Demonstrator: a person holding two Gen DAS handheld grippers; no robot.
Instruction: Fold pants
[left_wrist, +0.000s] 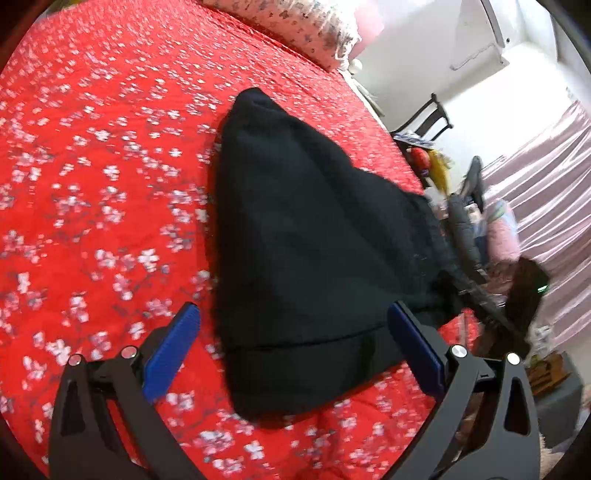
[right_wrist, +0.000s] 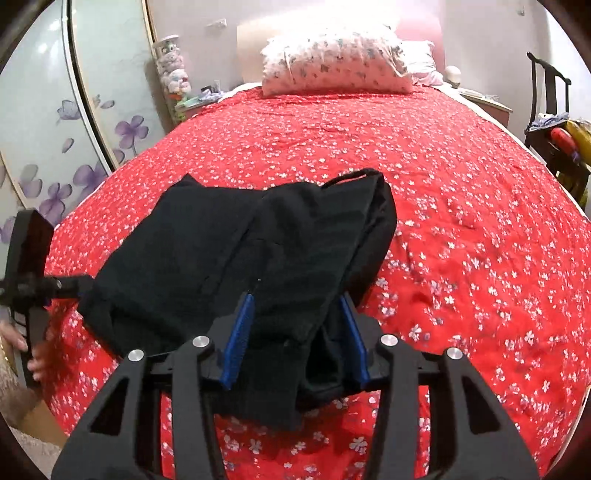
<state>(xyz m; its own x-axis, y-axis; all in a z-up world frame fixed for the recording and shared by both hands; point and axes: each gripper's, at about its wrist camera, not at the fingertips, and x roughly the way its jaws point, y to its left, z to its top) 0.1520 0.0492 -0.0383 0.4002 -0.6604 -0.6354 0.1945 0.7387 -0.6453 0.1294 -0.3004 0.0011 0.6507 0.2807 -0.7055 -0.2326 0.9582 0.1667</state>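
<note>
Black pants (left_wrist: 303, 240) lie folded in a bundle on the red flowered bedspread (left_wrist: 92, 166). My left gripper (left_wrist: 295, 325) is open, its blue pads wide apart on either side of the bundle's near hemmed end, just above it. In the right wrist view the pants (right_wrist: 221, 243) lie in front of my right gripper (right_wrist: 297, 310), whose blue pads stand partly apart around a raised fold of the black cloth. The left gripper's body (right_wrist: 33, 273) shows at the far left edge of that view, at the pants' left end.
A flowered pillow (right_wrist: 332, 62) lies at the head of the bed. A wardrobe door with purple flowers (right_wrist: 74, 129) stands on the left. A dark chair with clutter (right_wrist: 554, 122) stands at the right of the bed. Pink curtains (left_wrist: 546, 192) hang beyond the bed edge.
</note>
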